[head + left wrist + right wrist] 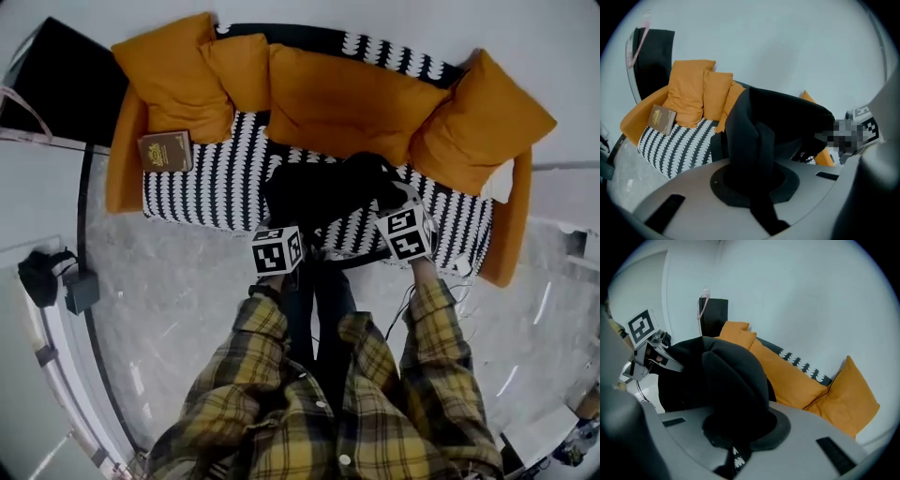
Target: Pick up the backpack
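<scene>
1. Yellow plaid sleeves (281, 394) fill the bottom of the head view, with dark trousers between them, and reach up toward the two marker cubes at mid-frame.
2. Left gripper (279, 242), just left of centre in the head view, has its jaws closed tight on a fold of black fabric. In the left gripper view that fold rises out of the jaws at lower centre and runs into the bag's body.
3. Right gripper (401, 225), just right of centre, is likewise clamped shut on a rounded, padded bunch of the same black material. A dark strap with white print shows at the bottom of the right gripper view.
4. Between the two grippers hangs the black backpack (328, 187), at the centre of the head view, over the front part of the sofa seat (202, 183). Whether its underside touches the seat cannot be told.
5. The sofa seat is covered in a black-and-white pattern and spans the upper half of the frame, with orange side panels at each end.
6. Orange cushions (337, 98) line the sofa's back, from upper left to upper right.
7. A brown book (166, 151) lies flat on the seat at upper left, just beside the leftmost cushion and well apart from the backpack.
8. Grey marbled floor (178, 291) lies below the sofa; a small dark box with a cable (82, 291) sits at the left edge.
</scene>
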